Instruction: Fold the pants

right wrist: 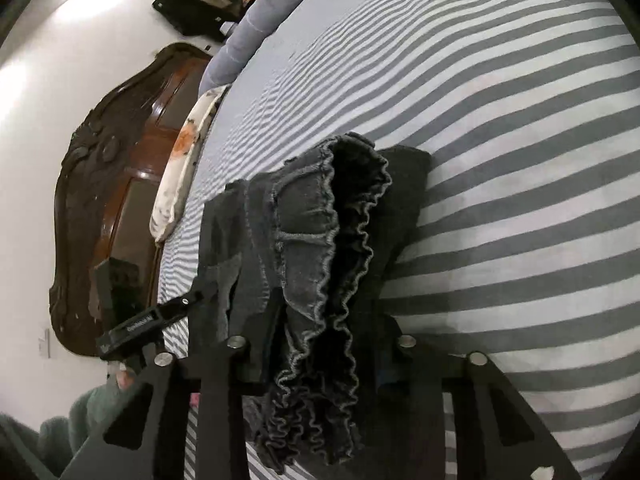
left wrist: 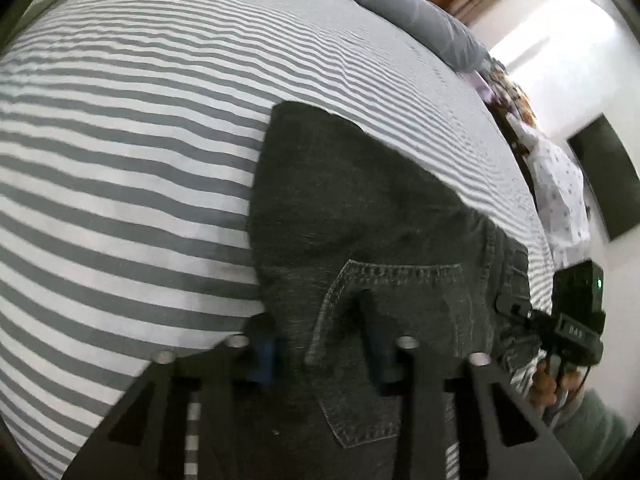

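- Bedding comes first: one striped sheet (left wrist: 140, 184), grey and white, covers the bed, and the dark denim pants (left wrist: 360, 216) lie on it, folded into a compact stack.
- One grey bolster-like pillow (left wrist: 416, 16) lies along the far edge of the bed; in the right wrist view a second, pale floral cushion (right wrist: 188, 168) sits at the mattress edge next to it.
- One carved dark wooden headboard or cabinet (right wrist: 120, 184) stands beside the bed, against a white wall.
- One dark bag or bundle (right wrist: 192, 4) rests at the far end of the room, too blurred to name surely.
- One patterned white cloth (left wrist: 560, 196) hangs beyond the bed's edge in the left wrist view, and a dark panel (left wrist: 608, 176) is mounted on the wall behind it.
- Left tongs (left wrist: 320, 344) stand apart, one finger on each side of the back pocket (left wrist: 384, 320), with denim between them; they are not closed on it.
- Right tongs (right wrist: 320, 344) straddle the ruffled waistband (right wrist: 332, 264), which bunches up between the fingers and hides the pads, so I cannot tell whether they grip it or stand loose.
- Each wrist view shows the other tool at its edge, close beside the pants.
- Count: one pair of pants, two tongs, two cushions, one sheet.
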`<move>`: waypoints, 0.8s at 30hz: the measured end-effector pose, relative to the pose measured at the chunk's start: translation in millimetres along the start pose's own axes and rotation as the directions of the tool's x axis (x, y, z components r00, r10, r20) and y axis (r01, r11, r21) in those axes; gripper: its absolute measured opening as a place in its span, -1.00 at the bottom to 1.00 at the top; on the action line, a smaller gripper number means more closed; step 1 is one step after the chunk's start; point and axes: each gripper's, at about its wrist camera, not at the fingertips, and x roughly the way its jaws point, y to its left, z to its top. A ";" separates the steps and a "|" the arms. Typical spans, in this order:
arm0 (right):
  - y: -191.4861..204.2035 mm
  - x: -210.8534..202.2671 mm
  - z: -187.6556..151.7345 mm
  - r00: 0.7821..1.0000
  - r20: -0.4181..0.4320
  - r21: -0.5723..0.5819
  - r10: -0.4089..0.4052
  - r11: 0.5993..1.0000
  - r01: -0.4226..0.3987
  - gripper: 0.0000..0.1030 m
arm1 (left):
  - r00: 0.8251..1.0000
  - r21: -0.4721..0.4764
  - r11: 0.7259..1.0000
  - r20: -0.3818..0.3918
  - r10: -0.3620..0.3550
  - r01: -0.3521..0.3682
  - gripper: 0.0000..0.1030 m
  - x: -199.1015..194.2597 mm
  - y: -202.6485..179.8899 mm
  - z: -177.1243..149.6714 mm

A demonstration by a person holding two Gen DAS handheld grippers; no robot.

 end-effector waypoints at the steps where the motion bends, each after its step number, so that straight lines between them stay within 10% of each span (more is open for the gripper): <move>1: 3.9 -0.9 -0.2 1.000 0.007 0.005 -0.007 1.000 0.007 -0.46 | 1.000 -0.008 1.000 0.011 -0.009 0.009 -0.56 -2.7 0.8 -0.1; 14: 67.6 -6.8 35.0 0.998 0.053 -0.047 0.034 0.998 -0.031 -0.51 | 0.985 0.017 0.997 0.156 -0.078 0.077 -0.79 -54.6 -14.4 27.4; 24: 105.1 53.5 82.9 0.999 -0.004 -0.083 0.035 0.996 -0.036 -0.51 | 0.978 -0.018 1.000 0.210 0.020 -0.017 -0.79 -78.4 24.1 76.4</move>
